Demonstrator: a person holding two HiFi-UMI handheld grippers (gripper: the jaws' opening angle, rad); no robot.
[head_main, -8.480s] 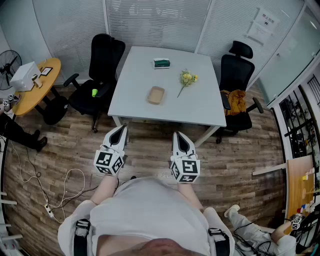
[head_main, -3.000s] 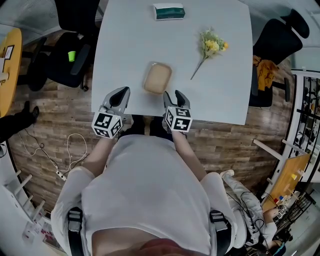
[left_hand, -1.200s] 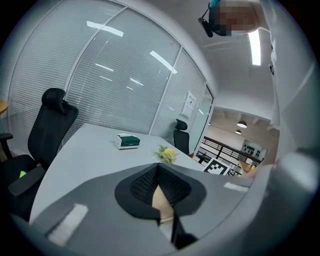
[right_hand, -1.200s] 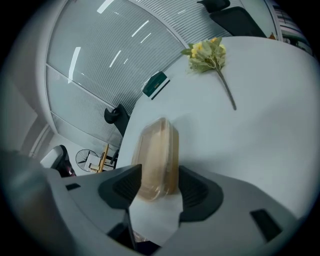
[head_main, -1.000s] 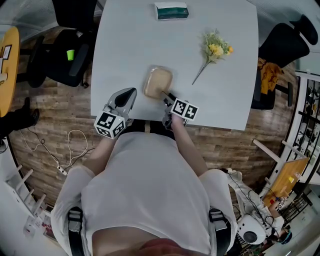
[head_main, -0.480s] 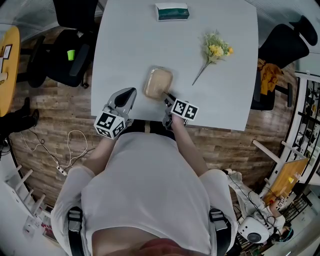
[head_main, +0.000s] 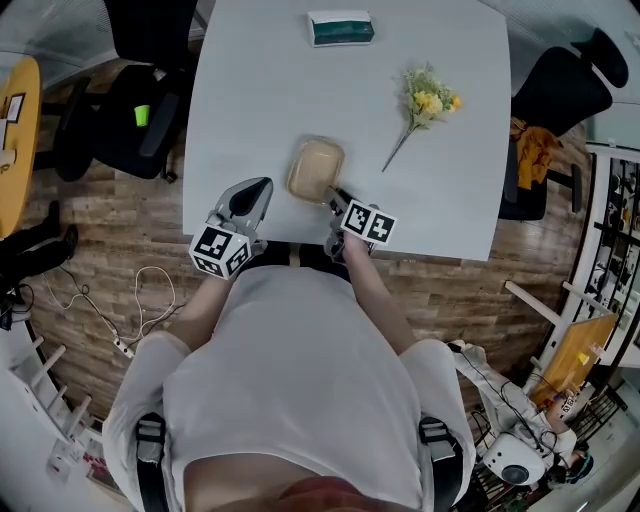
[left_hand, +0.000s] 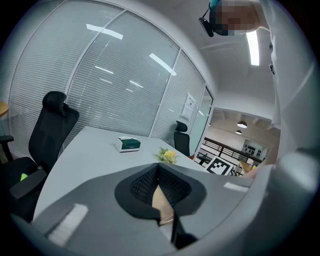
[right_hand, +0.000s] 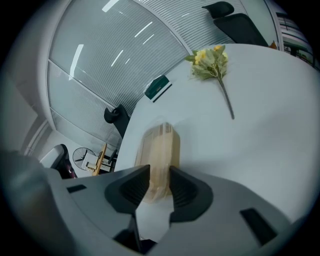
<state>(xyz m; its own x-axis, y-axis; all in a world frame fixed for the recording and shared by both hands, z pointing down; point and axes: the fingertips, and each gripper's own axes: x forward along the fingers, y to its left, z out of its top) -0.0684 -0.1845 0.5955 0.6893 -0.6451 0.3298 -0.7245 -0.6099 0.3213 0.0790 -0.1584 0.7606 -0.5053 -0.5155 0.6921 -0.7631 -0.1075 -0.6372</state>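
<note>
Our right gripper (head_main: 335, 198) pinches the near edge of the tan tray (head_main: 314, 166), which sits on the white table (head_main: 250, 100) close to its front edge. Our left gripper (head_main: 254, 188) hovers just left of the tray over the table's edge, its jaws pressed together on nothing. A sprig of yellow flowers (head_main: 424, 98) lies further right, and a green box (head_main: 340, 27) sits by the far edge

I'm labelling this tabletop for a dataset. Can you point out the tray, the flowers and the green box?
tray (head_main: 312, 166): head view, on the middle of its tan inside.
flowers (head_main: 430, 100): head view, on the yellow blooms.
green box (head_main: 341, 31): head view, on its green face.
</note>
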